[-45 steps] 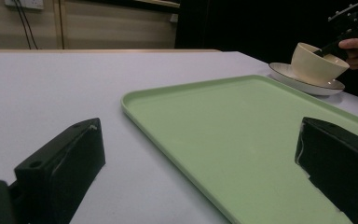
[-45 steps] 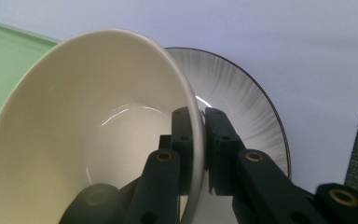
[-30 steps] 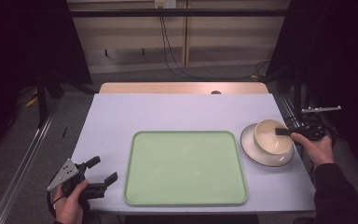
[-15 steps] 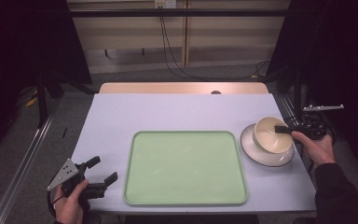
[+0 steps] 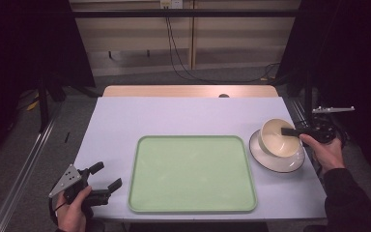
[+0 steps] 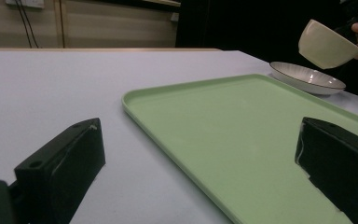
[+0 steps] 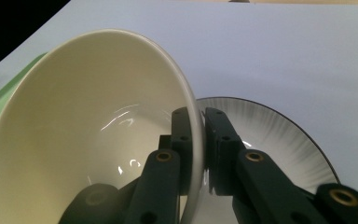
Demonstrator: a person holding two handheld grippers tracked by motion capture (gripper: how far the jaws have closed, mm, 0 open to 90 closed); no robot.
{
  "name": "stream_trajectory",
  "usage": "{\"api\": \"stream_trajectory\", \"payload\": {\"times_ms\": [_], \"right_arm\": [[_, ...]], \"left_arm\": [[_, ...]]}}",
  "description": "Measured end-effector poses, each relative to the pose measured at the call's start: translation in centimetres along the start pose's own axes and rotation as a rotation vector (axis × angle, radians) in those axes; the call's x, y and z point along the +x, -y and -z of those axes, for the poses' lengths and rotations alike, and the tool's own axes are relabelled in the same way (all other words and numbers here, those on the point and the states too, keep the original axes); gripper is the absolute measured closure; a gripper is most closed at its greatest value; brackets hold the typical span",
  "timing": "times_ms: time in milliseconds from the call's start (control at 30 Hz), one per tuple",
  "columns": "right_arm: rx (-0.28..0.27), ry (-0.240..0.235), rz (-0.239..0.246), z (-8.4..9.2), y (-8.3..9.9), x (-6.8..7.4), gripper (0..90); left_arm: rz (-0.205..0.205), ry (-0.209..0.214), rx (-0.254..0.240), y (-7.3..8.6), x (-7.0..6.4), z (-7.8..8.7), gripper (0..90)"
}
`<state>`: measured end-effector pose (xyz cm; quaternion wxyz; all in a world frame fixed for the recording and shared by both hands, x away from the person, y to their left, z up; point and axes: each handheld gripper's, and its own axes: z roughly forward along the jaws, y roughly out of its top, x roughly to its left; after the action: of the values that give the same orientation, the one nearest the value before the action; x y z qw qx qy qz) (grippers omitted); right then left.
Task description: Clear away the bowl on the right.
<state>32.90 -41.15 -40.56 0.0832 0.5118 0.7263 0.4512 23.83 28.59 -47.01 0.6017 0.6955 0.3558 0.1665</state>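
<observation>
- Bowl (image 5: 279, 138) hangs tilted over the plate (image 5: 276, 162), right gripper (image 5: 290, 131) pinching its rim; carry it level.
- Left gripper (image 6: 200, 158) spread wide by the tray (image 6: 242, 121), idle.
- Jaws clamp the rim; keep that squeeze firm.

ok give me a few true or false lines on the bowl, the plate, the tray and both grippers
1. The right gripper pinches the cream bowl by its rim. True.
2. The bowl sits flat on the plate. False: it is lifted and tilted above it.
3. The green tray holds a cup. False: it is bare.
4. The left gripper is open beside the tray. True.
5. The plate lies on the tray. False: it lies on the table, right of it.
</observation>
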Motion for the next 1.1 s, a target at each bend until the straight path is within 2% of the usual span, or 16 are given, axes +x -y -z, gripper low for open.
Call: {"api": "stream_trajectory", "payload": {"times_ms": [267, 400, 833, 900, 1100], "right_arm": [[0.007, -0.016, 0.018, -0.4, -0.6, 1.0, 83.1], [0.003, -0.004, 0.019, -0.9, -0.9, 1.4, 83.1], [0.02, -0.037, 0.047, -2.3, -2.2, 3.2, 83.1], [0.024, -0.04, 0.049, -2.5, -2.4, 3.4, 83.0], [0.022, -0.047, 0.045, -3.0, -2.9, 3.8, 83.0]], "left_arm": [[0.0, -0.001, 0.0, 0.0, 0.0, 0.0, 1.4], [-0.005, -0.001, 0.005, 0.0, 0.0, 0.0, 1.4], [-0.009, -0.001, 0.005, 0.0, 0.1, 0.0, 1.4], [-0.02, 0.001, 0.014, 0.0, 0.1, 0.0, 1.4], [-0.016, 0.001, 0.013, 0.0, 0.1, 0.0, 1.4]]}}
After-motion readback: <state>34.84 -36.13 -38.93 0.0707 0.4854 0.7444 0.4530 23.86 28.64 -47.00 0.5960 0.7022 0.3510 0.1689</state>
